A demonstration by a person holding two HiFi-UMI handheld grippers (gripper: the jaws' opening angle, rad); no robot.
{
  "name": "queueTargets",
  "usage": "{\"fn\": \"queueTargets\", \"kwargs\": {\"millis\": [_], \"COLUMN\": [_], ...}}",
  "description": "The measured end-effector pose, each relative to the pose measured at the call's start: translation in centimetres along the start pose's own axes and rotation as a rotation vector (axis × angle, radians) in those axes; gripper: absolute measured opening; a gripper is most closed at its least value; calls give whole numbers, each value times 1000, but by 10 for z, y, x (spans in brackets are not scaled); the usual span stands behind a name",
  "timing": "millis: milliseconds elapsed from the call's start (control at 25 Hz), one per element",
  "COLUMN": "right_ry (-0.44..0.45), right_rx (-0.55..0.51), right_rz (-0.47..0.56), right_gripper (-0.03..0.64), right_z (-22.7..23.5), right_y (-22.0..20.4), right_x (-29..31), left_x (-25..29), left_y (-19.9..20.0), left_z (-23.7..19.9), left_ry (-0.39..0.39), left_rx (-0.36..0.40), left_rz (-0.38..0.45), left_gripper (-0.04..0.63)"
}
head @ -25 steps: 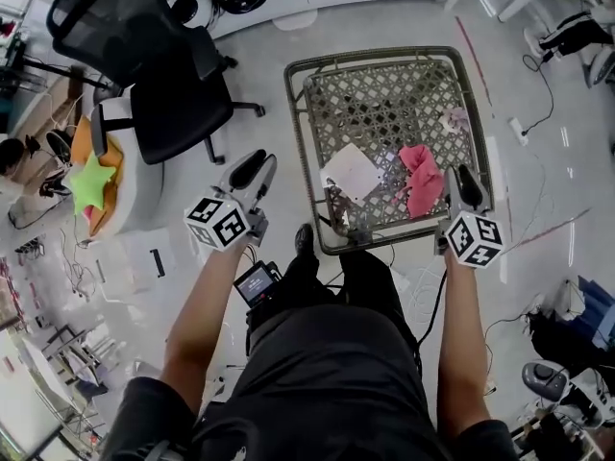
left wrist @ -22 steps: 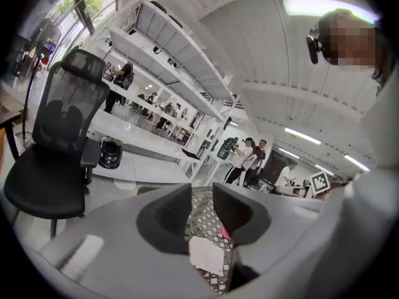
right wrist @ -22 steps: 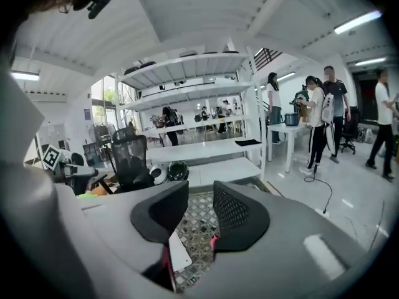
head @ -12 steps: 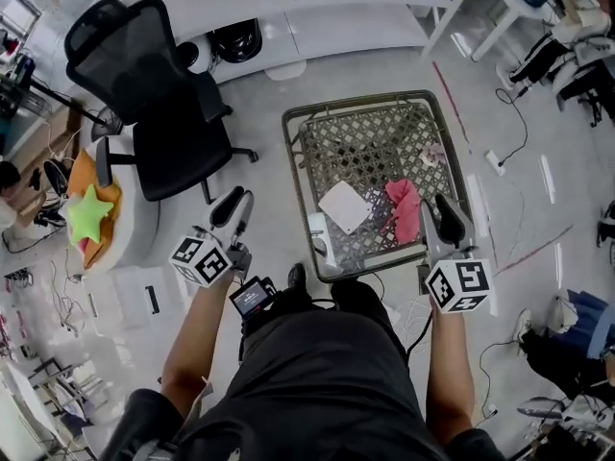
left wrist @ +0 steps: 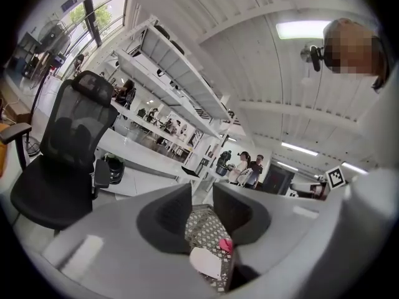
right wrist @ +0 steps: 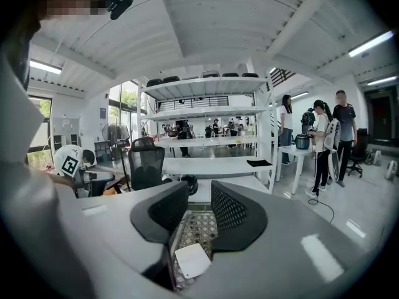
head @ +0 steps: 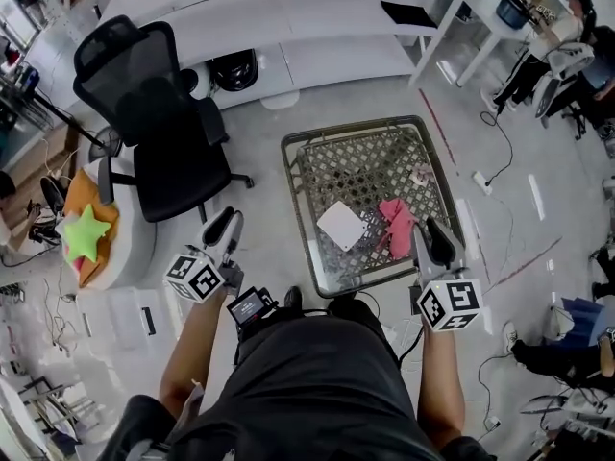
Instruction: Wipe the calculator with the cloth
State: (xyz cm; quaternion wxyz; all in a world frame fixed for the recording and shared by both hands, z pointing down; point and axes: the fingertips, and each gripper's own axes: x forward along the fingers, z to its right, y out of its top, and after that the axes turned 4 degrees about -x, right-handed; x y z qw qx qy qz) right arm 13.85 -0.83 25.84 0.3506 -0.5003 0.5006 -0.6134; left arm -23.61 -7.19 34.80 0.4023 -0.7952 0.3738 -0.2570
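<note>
A white flat calculator (head: 342, 226) lies on the mesh top of a low table (head: 365, 166), with a crumpled pink cloth (head: 395, 227) just to its right. Both grippers hover high above the floor, near my body. My left gripper (head: 231, 222) is left of the table, over bare floor, its jaws apart and empty. My right gripper (head: 429, 229) hangs over the table's near right corner, beside the cloth, also apart and empty. Between the left gripper's (left wrist: 201, 198) jaws show the calculator (left wrist: 206, 262) and cloth (left wrist: 225, 245) far below. The right gripper (right wrist: 199, 201) frames the calculator (right wrist: 192, 260).
A black office chair (head: 163, 113) stands left of the table. A long white curved desk (head: 288, 12) runs along the back. An orange stool with a green star (head: 86, 233) sits at far left. Cables (head: 500, 161) trail on the floor to the right; people stand at the upper right.
Both grippers have risen and drawn back from the table toward my body. The table, calculator and cloth look smaller and lie where they were.
</note>
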Motion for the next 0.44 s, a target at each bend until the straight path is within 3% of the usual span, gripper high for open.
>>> {"fn": "queueTargets", "kwargs": {"millis": [440], "right_ry": [-18], "right_rx": [-12], "right_rz": [8], "right_gripper": [107], "right_z": [-23], "right_y": [-1], "right_x": [-17], "left_x": [-7], "left_y": [-8], "left_z": [2], "left_ry": [-46], "left_rx": [-9], "left_rz": [-12], "left_gripper": [34]}}
